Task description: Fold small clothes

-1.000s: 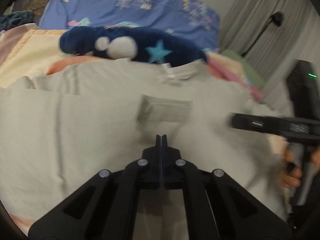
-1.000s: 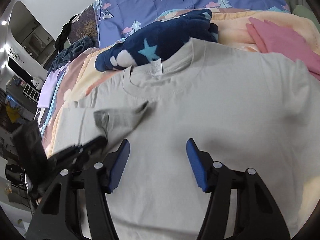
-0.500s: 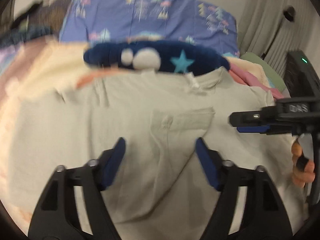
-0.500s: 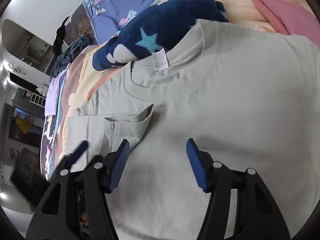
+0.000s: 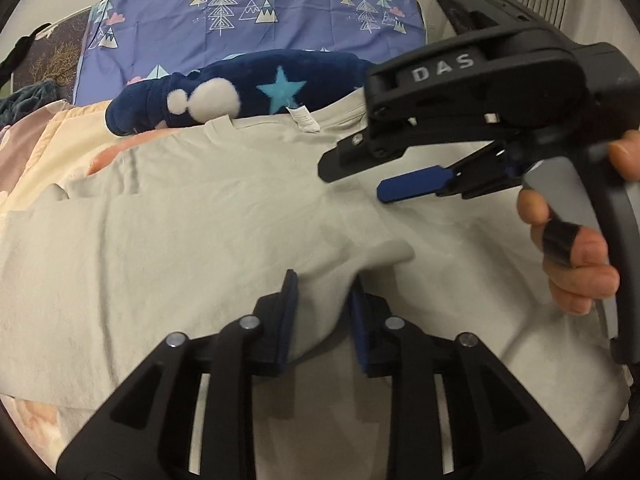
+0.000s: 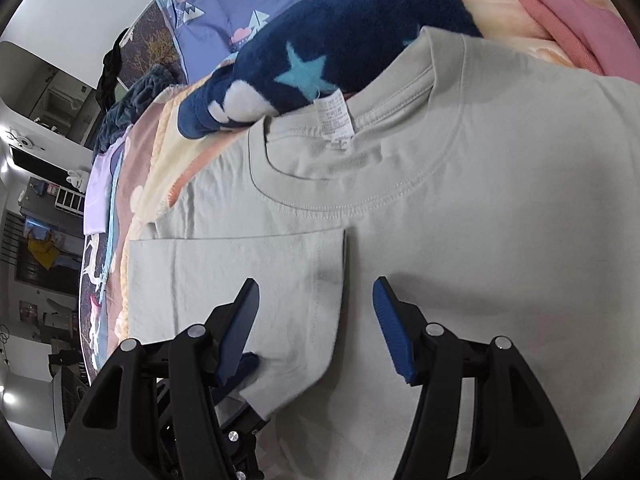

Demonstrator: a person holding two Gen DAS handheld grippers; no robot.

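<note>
A pale grey-green t-shirt (image 5: 192, 220) (image 6: 500, 220) lies flat on the bed, collar and label at the far side. One sleeve (image 6: 240, 264) is folded inward over the chest. My left gripper (image 5: 324, 292) has its jaws closing on a raised hump of that fold, and the cloth fills the gap between the pads. In the right wrist view the same gripper (image 6: 244, 384) lifts the flap's near corner. My right gripper (image 6: 316, 304) hangs open just above the sleeve's hem, gripping nothing. It (image 5: 354, 180) shows from the side in the left wrist view, held by a hand (image 5: 572, 260).
A navy plush toy (image 5: 260, 92) (image 6: 340, 48) with a blue star lies against the collar. Behind it is a purple tree-print pillow (image 5: 240, 32). Pink folded cloth (image 6: 580, 28) lies at the far right. The bed's edge and room furniture (image 6: 48, 220) are to the left.
The left gripper went from shut to wide open, then narrowed around the sleeve fold. The sleeve flap now lies flatter and squarer. The right gripper moved in closer over the shirt, still open.
</note>
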